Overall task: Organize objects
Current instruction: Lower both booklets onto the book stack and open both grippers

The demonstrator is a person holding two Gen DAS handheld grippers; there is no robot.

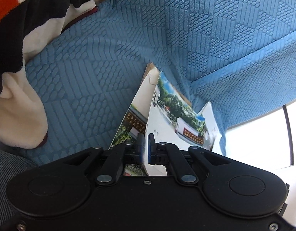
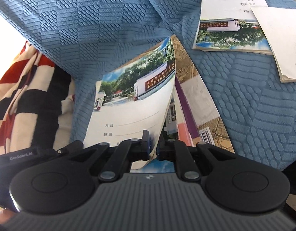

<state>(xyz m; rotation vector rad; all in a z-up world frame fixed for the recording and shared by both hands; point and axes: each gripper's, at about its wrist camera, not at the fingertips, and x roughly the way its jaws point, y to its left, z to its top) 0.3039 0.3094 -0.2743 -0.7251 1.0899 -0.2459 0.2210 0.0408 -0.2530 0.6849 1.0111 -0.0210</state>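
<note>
Both my grippers are pinching the same thin exercise book with a glossy photo cover of trees and a white building (image 2: 132, 104). My right gripper (image 2: 152, 146) has its jaws pressed nearly together on the cover's lower edge, and my left gripper (image 1: 146, 146) is clamped the same way on a white edge of it. The book hangs tilted over the blue textured sofa cushion (image 2: 101, 28), its cover bowing between my two grips.

I judge the step to be setting this book down with the others. To do it well I should lower both hands evenly so the limp cover does not fold, bring the far edge to the fabric first, then release one side at a time. Square it to the book below before letting go.

My right view shows what my left cannot: a second booklet with a purple spine and a tan building photo (image 2: 196, 100) lying just under the held one at four o'clock, and a small stack of photo-cover booklets and white papers (image 2: 232, 28) resting well apart at one o'clock. My left view alone shows the fleece blanket in black, cream and red (image 1: 22, 38) at ten o'clock and bright floor beyond the cushion at four o'clock.
</note>
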